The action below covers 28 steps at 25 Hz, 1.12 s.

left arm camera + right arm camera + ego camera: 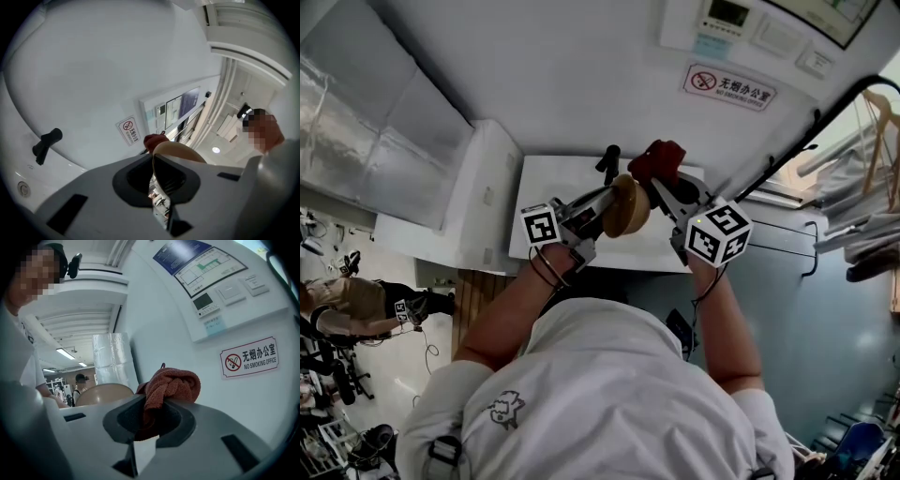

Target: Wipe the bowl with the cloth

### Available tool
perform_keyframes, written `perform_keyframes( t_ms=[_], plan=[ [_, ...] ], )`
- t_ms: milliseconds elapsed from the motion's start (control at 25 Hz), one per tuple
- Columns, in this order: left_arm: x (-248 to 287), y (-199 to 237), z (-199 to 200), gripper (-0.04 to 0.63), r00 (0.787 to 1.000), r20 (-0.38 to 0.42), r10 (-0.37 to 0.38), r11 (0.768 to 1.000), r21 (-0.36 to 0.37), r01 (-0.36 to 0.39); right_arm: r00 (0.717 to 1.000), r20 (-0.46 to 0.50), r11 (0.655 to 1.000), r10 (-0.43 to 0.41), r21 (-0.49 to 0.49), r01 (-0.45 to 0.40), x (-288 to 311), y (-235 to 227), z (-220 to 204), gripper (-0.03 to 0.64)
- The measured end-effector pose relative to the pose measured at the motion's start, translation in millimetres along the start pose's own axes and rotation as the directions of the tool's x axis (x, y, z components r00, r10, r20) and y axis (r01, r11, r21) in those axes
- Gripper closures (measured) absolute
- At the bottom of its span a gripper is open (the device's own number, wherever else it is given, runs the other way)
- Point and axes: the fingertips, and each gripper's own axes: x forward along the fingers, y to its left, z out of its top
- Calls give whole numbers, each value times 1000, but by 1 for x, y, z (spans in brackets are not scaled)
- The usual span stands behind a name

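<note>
Left tongs clench the bowl by its rim, right tongs pinch the cloth beside it; the wiping, I reckon, is not yet done.

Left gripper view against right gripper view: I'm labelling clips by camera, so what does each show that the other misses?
Only the left gripper view shows the left tongs shut on the rim of the bowl, and a black handle. Only the right gripper view shows the right tongs clamping the cloth, a silver duct and a bystander. Both show the bowl, the cloth and the no-smoking sign.
</note>
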Motion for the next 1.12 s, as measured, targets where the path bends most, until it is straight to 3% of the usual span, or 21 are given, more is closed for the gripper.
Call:
perform_keyframes(
  t_ms=[120,240,440,760,1120],
  plan=[
    [3,-12,7,572,998,30,-46,999,16,45,1000,-16,1000,19,25,-18,6,3,-10,557],
    [3,-17,21,572,990,122,-77,994,-73,86,997,-16,993,79,91,-78,15,15,-23,557],
    [1,-14,45,572,979,202,-39,995,-83,57,990,-17,981,140,142,-136,25,38,-38,557],
    [-9,18,63,563,954,274,120,991,-82,-101,975,-47,966,218,150,-209,27,71,-50,557],
    [-25,52,58,555,938,200,284,956,18,-294,977,0,971,214,111,-213,18,77,-26,557]
  ],
)
